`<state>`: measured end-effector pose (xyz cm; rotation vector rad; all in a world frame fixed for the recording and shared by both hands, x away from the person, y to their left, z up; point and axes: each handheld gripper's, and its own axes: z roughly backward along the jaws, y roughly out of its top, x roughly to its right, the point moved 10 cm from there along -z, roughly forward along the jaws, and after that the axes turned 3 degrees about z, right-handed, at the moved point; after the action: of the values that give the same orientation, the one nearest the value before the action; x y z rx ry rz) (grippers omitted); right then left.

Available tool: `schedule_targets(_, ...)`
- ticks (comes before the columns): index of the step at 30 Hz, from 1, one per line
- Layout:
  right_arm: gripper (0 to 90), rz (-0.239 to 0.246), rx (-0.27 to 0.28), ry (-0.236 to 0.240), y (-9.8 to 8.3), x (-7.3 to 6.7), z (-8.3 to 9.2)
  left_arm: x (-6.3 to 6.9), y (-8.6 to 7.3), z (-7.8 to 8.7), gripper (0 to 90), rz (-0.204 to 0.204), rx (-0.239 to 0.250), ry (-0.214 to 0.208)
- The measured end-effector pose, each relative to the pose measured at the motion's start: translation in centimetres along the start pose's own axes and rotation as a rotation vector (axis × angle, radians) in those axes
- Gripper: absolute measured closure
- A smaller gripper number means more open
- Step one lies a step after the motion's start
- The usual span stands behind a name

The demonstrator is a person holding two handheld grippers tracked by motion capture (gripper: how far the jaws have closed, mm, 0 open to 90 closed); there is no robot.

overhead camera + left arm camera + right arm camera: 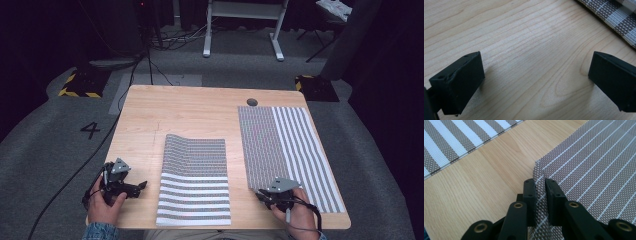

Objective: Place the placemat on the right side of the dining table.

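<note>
Placemat corner point(539, 170) in right gripper point(541, 185) (pinched)

a grey-and-white striped woven placemat point(194, 180) lies at the table's near middle, its far end rippled slightly. a second striped woven placemat point(295, 150) lies flat along the right side, its near left edge point(539, 185) folded up and pinched between black jaws.
</note>
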<state>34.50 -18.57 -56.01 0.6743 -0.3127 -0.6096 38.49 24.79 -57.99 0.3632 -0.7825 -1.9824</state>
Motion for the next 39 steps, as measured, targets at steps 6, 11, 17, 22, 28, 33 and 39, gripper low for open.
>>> schedule_targets(6, 79.9, -0.013, -0.001, -0.019, 0.0, 1.3, 0.2, 0.0, 0.0, 0.0, 0.4, 0.0, 0.0, 0.0)
schedule_targets(11, 79.7, -0.013, 0.01, -0.043, 0.6, 1.8, -0.4, 0.0, 0.0, 0.0, 0.4, 0.001, 0.002, -0.001)
schedule_targets(17, 78.7, -0.009, 0.01, -0.049, 0.9, 1.8, -0.5, 0.0, 0.0, 0.0, 0.4, 0.001, 0.001, -0.001)
schedule_targets(22, 78.0, -0.016, 0.016, -0.046, 1.0, 1.7, -0.3, 0.0, 0.0, 0.0, 0.4, -0.001, 0.0, -0.001)
schedule_targets(28, 78.4, -0.024, 0.025, -0.042, 1.1, 1.8, -0.5, 0.0, 0.0, 0.0, 0.4, 0.002, 0.001, 0.0)
schedule_targets(33, 75.0, -0.029, 0.03, -0.035, 1.2, 1.8, -0.6, 0.0, 0.0, 0.0, 0.4, 0.0, 0.0, 0.0)
schedule_targets(39, 50.6, -0.056, 0.116, 0.002, 3.0, -0.1, 0.7, 0.0, 0.0, 0.0, 0.4, -0.001, 0.001, 0.0)
